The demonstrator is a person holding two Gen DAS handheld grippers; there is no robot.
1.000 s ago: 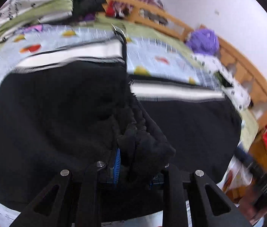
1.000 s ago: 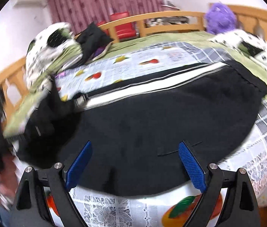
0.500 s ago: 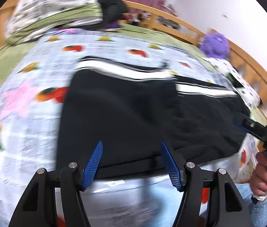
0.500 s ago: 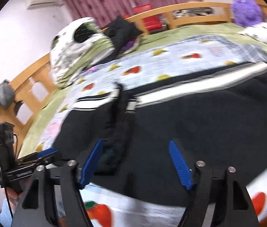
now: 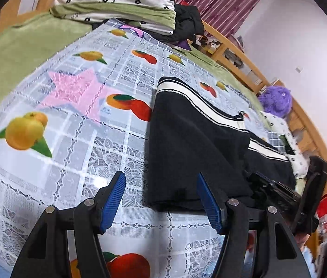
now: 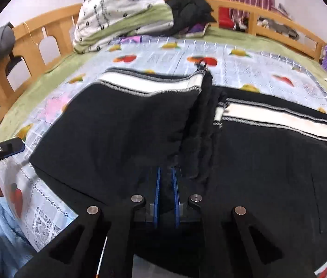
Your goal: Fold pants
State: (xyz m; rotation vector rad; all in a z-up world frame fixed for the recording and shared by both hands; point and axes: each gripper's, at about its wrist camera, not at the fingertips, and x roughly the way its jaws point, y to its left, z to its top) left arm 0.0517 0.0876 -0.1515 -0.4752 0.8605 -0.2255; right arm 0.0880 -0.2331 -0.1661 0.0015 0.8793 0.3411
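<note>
The black pants (image 6: pixel 121 125) are made of a thick, soft, matte fabric with a fuzzy nap, and a broad white side stripe (image 6: pixel 149 82) edged with fine grey stitching is seen along the far edge. They are spread on a bed that is covered by a glossy plastic sheet (image 5: pixel 75 120) printed with oranges, lace-like squares and a pink star. One part of the pants is folded back over the rest, so a raised, rumpled ridge of cloth (image 6: pixel 202 125) is formed across the middle.

The right gripper (image 6: pixel 165 199) is held low over the near edge of the pants, pointing along the ridge — its blue ribbed pads are drawn almost together and a pinch of the black fabric is clamped between them. The left gripper (image 5: pixel 161 199) is held above the sheet at the folded end of the pants, with its pads spread wide and nothing between them; the hem corner (image 5: pixel 163 203) lies just beyond the right-hand pad.

Behind, a folded green and white quilt (image 6: pixel 121 16) and a purple plush toy (image 5: pixel 277 99) are seen by the wooden bed rail (image 6: pixel 36 37).
</note>
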